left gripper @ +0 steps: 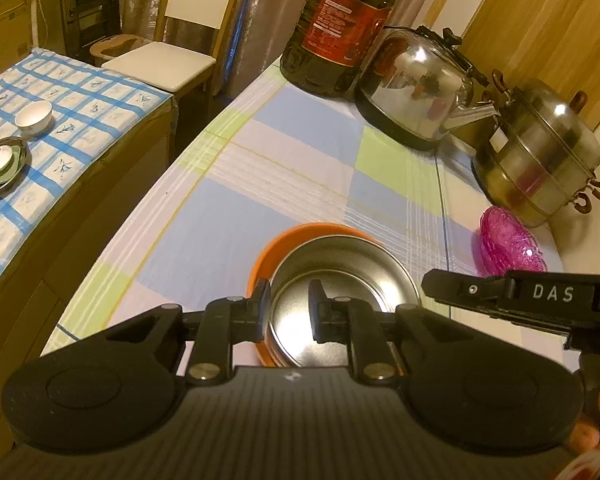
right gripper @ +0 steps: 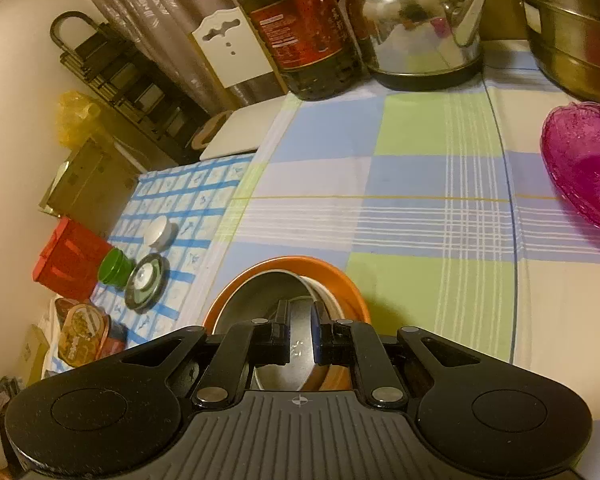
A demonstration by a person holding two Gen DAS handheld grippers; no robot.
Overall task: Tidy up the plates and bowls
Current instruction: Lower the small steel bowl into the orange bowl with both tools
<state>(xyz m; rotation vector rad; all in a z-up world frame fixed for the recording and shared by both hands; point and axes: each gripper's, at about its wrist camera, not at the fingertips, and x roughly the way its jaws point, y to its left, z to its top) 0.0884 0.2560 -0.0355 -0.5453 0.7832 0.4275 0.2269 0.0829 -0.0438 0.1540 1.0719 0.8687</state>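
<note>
A steel bowl (left gripper: 340,280) sits nested inside an orange bowl (left gripper: 300,232) on the checked tablecloth. My left gripper (left gripper: 290,304) straddles their left rims, one finger outside the orange bowl and one inside the steel bowl. A gap shows at the inner pad, so it stands open. In the right wrist view my right gripper (right gripper: 302,340) is shut on the near rim of the steel bowl (right gripper: 260,296), above the orange bowl (right gripper: 332,276). Its fingers (left gripper: 460,290) reach in from the right in the left wrist view.
A pink glass bowl (left gripper: 508,240) lies at the right. A steel steamer pot (left gripper: 540,152), a kettle (left gripper: 412,88) and an oil bottle (left gripper: 340,28) stand along the back. A lower table (left gripper: 80,92) to the left carries a white bowl (left gripper: 34,118) and a steel plate (left gripper: 2,162).
</note>
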